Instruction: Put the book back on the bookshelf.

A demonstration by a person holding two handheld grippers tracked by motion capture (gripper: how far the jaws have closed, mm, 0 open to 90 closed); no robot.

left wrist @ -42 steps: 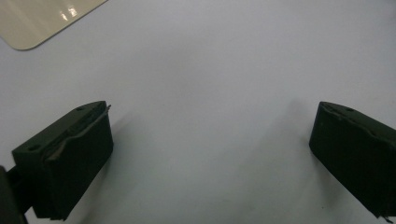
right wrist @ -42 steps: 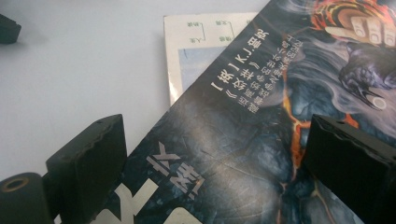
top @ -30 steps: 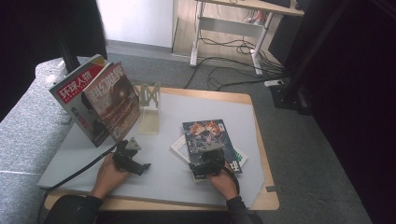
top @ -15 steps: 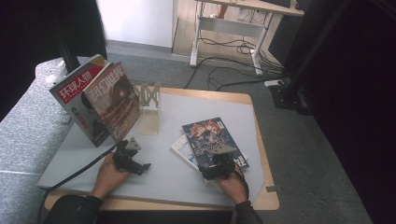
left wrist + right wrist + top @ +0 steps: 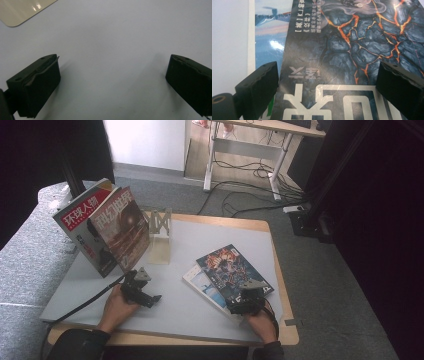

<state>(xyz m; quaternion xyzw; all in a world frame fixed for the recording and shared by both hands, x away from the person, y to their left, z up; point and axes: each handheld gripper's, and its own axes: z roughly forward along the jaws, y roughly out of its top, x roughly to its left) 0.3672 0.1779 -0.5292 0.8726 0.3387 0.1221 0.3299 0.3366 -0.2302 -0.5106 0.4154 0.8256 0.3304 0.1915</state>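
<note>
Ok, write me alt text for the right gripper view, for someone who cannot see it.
The right hand-held gripper hangs open just above a dark magazine whose cover shows cracked rock with glowing orange lines and large pale characters. That magazine lies on a second one with a blue cover, which sticks out at the left on the pale grey table.

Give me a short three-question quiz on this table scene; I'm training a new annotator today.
1. True or false: the right tool is shut on the dark lava-cover magazine.
2. What lies between the left tool's jaws? A) a magazine B) bare table C) the clear stand
3. Fill in: the dark magazine lies on top of a ____ magazine with a white border.

Key: 1 false, its jaws stand wide open over the cover; 2 B; 3 light blue.
</note>
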